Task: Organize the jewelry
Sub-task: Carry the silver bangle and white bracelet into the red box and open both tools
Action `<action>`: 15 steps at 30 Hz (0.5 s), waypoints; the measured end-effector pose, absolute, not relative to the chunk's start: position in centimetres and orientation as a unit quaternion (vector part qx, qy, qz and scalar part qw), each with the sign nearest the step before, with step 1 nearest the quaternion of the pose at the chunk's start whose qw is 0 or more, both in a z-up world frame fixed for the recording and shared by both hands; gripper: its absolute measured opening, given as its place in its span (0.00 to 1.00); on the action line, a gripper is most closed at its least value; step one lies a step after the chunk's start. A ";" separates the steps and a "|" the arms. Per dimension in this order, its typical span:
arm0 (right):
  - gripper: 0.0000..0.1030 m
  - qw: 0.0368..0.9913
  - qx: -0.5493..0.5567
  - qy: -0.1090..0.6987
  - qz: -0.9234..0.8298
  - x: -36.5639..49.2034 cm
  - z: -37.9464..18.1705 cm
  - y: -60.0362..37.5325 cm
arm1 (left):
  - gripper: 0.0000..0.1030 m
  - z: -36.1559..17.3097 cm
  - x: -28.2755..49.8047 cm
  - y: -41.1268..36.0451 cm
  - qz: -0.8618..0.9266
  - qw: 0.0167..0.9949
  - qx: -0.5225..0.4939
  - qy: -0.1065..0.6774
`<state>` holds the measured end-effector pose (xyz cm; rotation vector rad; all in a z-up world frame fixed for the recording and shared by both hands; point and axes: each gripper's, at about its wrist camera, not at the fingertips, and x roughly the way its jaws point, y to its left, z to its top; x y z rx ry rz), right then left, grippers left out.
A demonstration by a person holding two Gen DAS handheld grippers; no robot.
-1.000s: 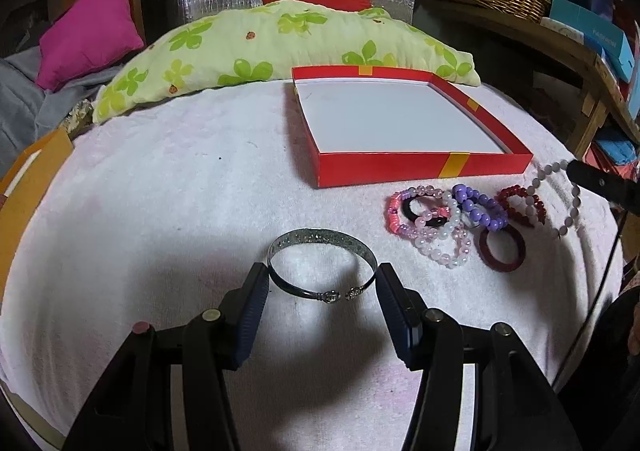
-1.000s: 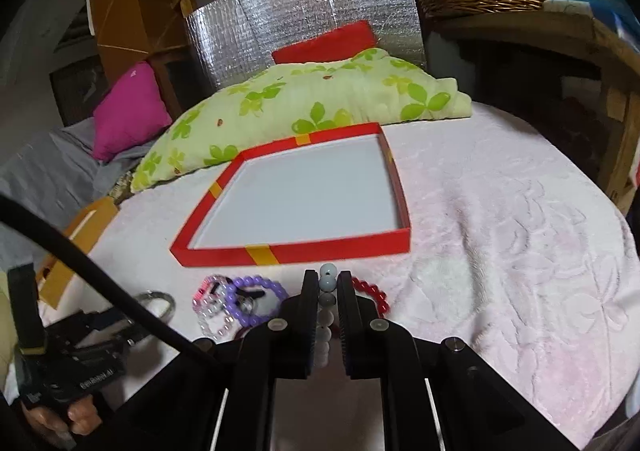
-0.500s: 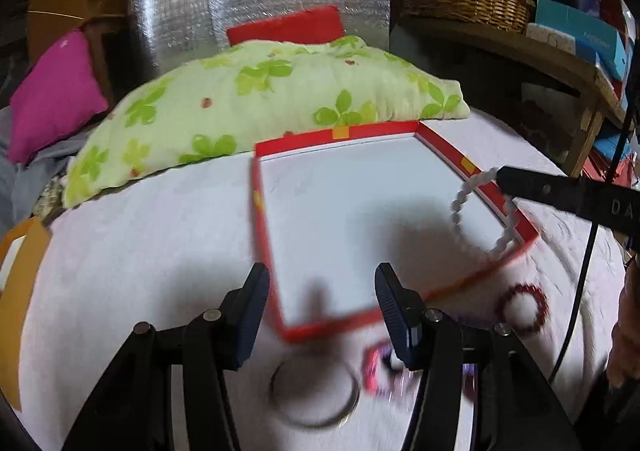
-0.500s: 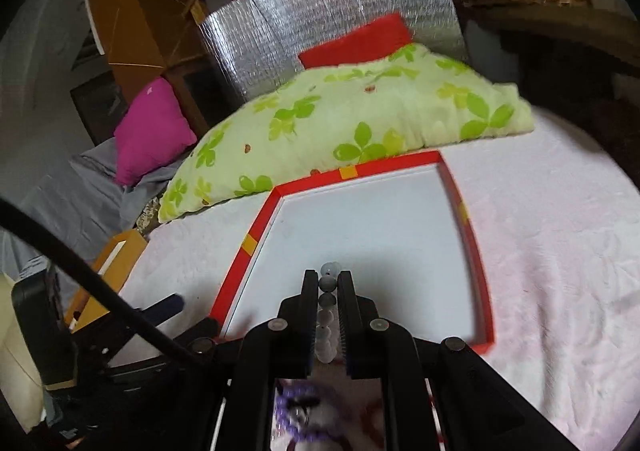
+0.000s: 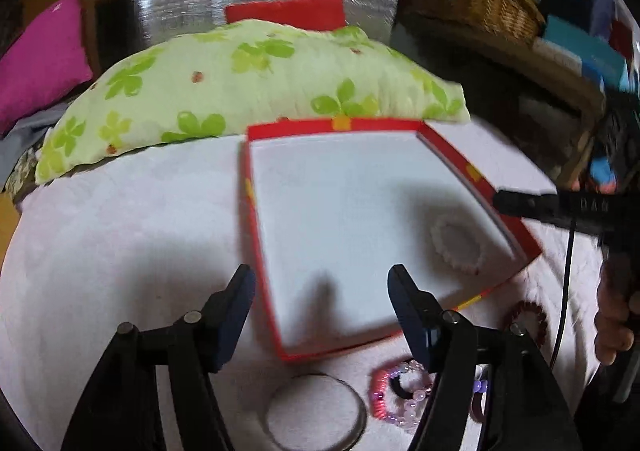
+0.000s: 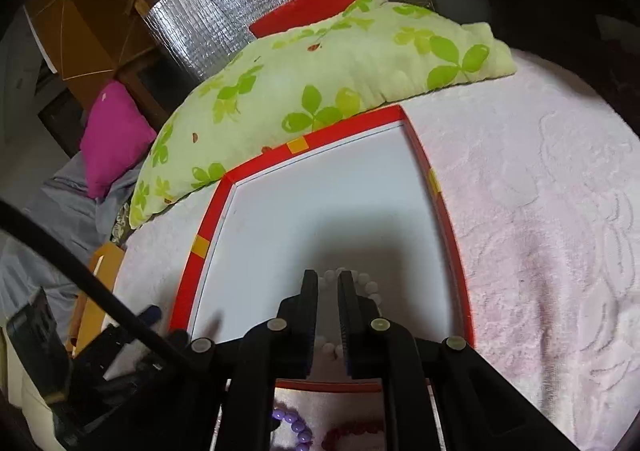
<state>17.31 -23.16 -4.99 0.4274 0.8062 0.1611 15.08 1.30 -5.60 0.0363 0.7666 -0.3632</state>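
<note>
White bead bracelet (image 5: 456, 243) lies inside the red tray (image 5: 264, 247), near its right wall. Right gripper (image 6: 328, 283) is nearly closed, beads between its jaws; grip uncertain. Left gripper (image 5: 320, 291) hovers empty, jaws opening. Metal bangle (image 5: 316, 411) and coloured bracelets (image 5: 396, 391) lie before the tray on the blanket (image 5: 120, 231); green pillow (image 5: 248, 79) behind. Lettering on right gripper unreadable.

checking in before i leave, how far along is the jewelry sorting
Early. Nothing is released into the red box yet. In hand: the right gripper is shut on the white bead bracelet, over the box's near right corner. The left gripper is opening, empty. Left on the blanket: the silver bangle, the pink and purple bead pile, the dark red bracelet.
</note>
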 end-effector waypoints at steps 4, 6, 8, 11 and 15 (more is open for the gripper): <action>0.11 0.897 0.203 0.384 0.078 16.5 -4.6 -23.4 | 0.67 -4.9 14.3 2.6 -0.172 0.908 0.015 0.381; 0.11 0.898 0.202 0.384 0.077 16.3 -4.5 -23.6 | 0.67 -4.9 12.9 3.0 -0.171 0.908 0.031 0.381; 0.11 0.897 0.204 0.384 0.074 16.2 -4.5 -23.8 | 0.68 -5.6 11.5 3.6 -0.167 0.903 0.034 0.395; 0.11 0.894 0.214 0.387 0.075 16.2 -4.5 -24.0 | 0.68 -7.2 10.5 3.6 -0.160 0.886 0.040 0.434; 0.11 0.897 0.203 0.386 0.076 15.8 -4.3 -23.7 | 0.71 -9.1 9.6 3.0 -0.176 0.862 0.035 0.473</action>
